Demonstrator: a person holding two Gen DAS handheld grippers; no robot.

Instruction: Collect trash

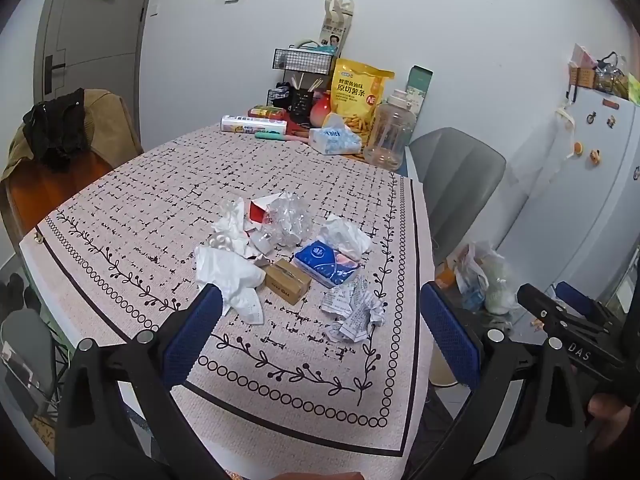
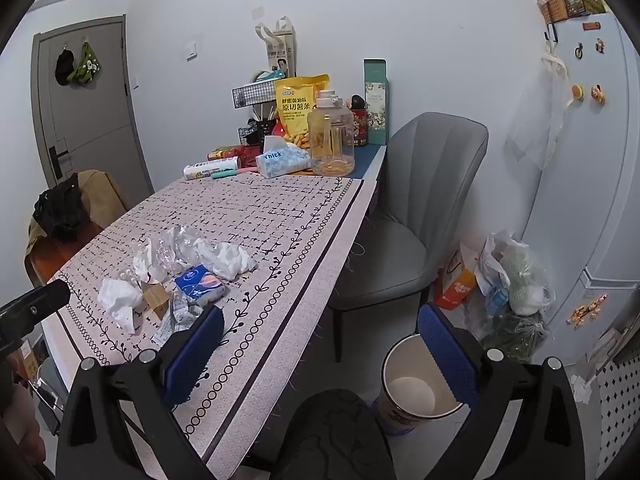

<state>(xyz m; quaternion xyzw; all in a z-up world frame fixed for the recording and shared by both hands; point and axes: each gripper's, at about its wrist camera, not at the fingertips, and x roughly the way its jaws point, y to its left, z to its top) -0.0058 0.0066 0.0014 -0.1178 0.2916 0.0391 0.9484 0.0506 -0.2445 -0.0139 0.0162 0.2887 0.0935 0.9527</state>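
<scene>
Both tongs wide open, nothing between the pads: left gripper (image 1: 320,332) over the near table edge, right gripper (image 2: 320,352) half over the table edge, half over the floor. Nothing picked up yet, by the look of it; task judged at its very start.

Bin (image 2: 420,364): one, on the floor just beside the table (image 2: 280,216), at about 5 o'clock in the right wrist view. Inside looks bare; only a pale bottom shows.

Trash: all on the tablecloth in one loose heap, at about 11 o'clock from the left gripper's midpoint. Counted near to far, left wrist view:
- receipt (image 1: 354,312), crumpled: 1, nearest, at the heap's 5 o'clock.
- brown box (image 1: 286,282): 1, touching the near tissue.
- tissue wads: 3 — near-left (image 1: 226,268), right (image 1: 346,234), far-left (image 1: 232,220).
- blue tissue pack (image 1: 326,260): 1, under the edge of the right wad.
- clear plastic (image 1: 290,218), crumpled: 1 mass; piece count cannot be told.
- red-and-white scrap (image 1: 258,212): 1, partly buried.

Small bits at heap centre too blurred to count.

Left to do: whole heap, at least eight pieces.

Far end, 12 o'clock: snack bag (image 1: 358,100), jug (image 1: 390,136), tissue box (image 1: 334,138), one each, standing upright and orderly; judged not trash.
</scene>
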